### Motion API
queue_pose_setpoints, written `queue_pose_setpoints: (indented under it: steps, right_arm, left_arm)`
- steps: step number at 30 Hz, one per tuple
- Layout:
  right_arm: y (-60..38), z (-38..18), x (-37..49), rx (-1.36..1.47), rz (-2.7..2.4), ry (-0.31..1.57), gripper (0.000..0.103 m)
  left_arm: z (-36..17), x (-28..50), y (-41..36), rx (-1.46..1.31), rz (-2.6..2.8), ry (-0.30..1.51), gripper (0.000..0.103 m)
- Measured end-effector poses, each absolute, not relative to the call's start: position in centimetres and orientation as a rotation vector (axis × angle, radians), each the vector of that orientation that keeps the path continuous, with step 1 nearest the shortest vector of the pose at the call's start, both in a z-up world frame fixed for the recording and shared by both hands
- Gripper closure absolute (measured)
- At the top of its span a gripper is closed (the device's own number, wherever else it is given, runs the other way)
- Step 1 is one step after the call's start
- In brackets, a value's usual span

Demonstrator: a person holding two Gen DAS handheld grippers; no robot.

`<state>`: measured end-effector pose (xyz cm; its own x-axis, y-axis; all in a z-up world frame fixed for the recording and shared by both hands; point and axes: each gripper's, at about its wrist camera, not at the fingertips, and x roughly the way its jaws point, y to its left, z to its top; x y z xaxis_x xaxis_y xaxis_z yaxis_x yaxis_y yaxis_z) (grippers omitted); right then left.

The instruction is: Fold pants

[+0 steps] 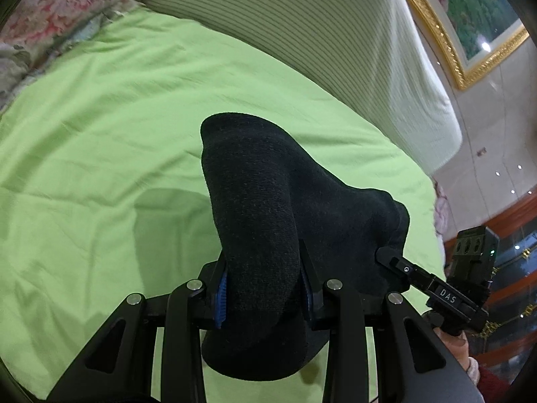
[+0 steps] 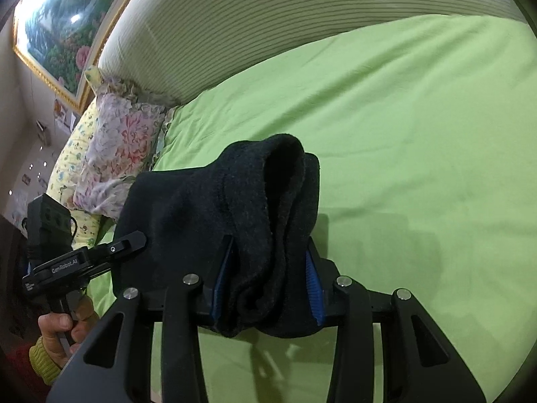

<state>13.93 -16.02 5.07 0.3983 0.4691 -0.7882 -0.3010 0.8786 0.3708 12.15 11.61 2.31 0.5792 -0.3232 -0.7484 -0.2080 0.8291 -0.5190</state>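
In the left wrist view the left tool [image 1: 265, 282] sits at the bottom centre of the frame, its blue pads [image 1: 220, 294] pressed against a thick bunch of the dark pants [image 1: 268, 208]. The cloth rises between the fingers and stretches to the right, where the right tool [image 1: 382, 254] pinches its far end. In the right wrist view the right tool [image 2: 268, 268] clamps a rolled fold of the pants [image 2: 214, 201], with the left tool [image 2: 139, 236] gripping at the left. The pants hang raised over the green bed sheet [image 2: 419, 134]. A flowered pillow [image 2: 120, 154] lies at the left, under the striped headboard [image 2: 268, 33].
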Motion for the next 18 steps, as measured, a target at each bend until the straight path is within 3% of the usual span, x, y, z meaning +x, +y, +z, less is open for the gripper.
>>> queue_pose_setpoints:
  steps: [13, 18]
  right_arm:
    - [-13.5, 1.8, 17.2, 0.119, 0.482, 1.11, 0.06]
    - [-13.8, 1.3, 17.4, 0.067, 0.467, 1.114, 0.052]
  left_arm:
    - [-1.0, 14.9, 14.0, -0.587, -0.007, 0.993, 0.069]
    - [-2.1, 15.1, 14.4, -0.604, -0.004, 1.008, 0.061]
